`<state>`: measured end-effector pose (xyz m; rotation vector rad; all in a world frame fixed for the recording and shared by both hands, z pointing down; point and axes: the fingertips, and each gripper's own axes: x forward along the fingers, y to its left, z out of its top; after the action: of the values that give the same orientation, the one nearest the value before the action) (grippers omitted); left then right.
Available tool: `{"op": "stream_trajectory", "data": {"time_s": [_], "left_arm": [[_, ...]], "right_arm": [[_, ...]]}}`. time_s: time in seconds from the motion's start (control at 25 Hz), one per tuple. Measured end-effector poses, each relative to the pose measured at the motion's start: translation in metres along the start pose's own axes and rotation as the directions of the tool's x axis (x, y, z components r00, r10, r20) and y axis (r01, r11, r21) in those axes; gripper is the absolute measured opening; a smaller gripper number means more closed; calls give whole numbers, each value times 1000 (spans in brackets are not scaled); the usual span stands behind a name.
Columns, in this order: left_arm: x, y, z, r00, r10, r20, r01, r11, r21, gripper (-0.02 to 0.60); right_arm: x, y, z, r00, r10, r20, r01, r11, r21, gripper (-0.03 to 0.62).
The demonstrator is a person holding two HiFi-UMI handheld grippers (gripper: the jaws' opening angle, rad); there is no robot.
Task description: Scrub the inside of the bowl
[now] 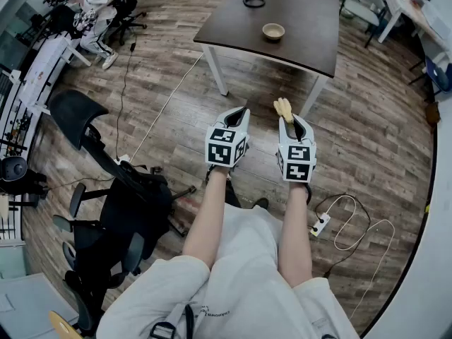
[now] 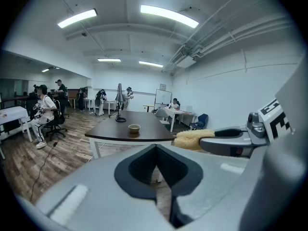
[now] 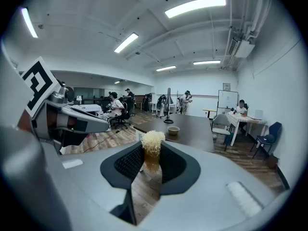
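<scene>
Approach comes first: the bowl [image 1: 273,31] sits on the desk [image 1: 304,13] at 12 o'clock, well apart from both tools, so I judge that gap must be closed before any scrubbing. My right tool [image 3: 152,153] is pinching the scrubber [image 3: 153,141], fibres forward, and that grip needs to be firm. My left tool [image 2: 156,167] is pressed together on nothing, so I would spread it to steady the bowl's rim at 9 o'clock while the scrubber works inside.

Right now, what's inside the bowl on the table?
Bowl on the table looks empty from above; both gripper views see only its outer wall, rim hides the bottom.
</scene>
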<state>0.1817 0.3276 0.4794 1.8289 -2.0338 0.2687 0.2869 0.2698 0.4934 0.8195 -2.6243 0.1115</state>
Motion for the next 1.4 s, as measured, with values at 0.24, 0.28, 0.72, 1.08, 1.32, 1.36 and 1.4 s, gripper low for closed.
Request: {"op": "stream_trajectory", "data": {"time_s": [0.24,0.28,0.72,1.08,1.32,1.36,1.4], "left_arm": [[3,7,-7,1000,4,-12,-5,1000,-14,0],[4,7,-9,1000,-1,-23,1,1000,-12,0],[65,42,15,997,-45,-67,45,999,10,0],[148,73,89,990,-140,16,140,990,7,0],[192,101,118,975,-219,29,217,975,51,0],[198,107,123,975,-221,28,219,974,58,0],[204,113,126,973,-227,29,225,972,64,0]], "right_arm": [[7,-3,-10,1000,-3,-31,2,1000,-27,112],[8,-5,-13,999,-5,-43,3,999,-39,112],[67,-29,1,999,31,-44,-28,996,81,118],[134,-70,46,1000,-6,-28,8,998,69,120],[189,-89,59,998,-46,-46,50,995,90,121],[197,-91,62,998,-52,-45,56,994,97,121],[205,-92,65,997,-57,-45,61,993,105,121]]}}
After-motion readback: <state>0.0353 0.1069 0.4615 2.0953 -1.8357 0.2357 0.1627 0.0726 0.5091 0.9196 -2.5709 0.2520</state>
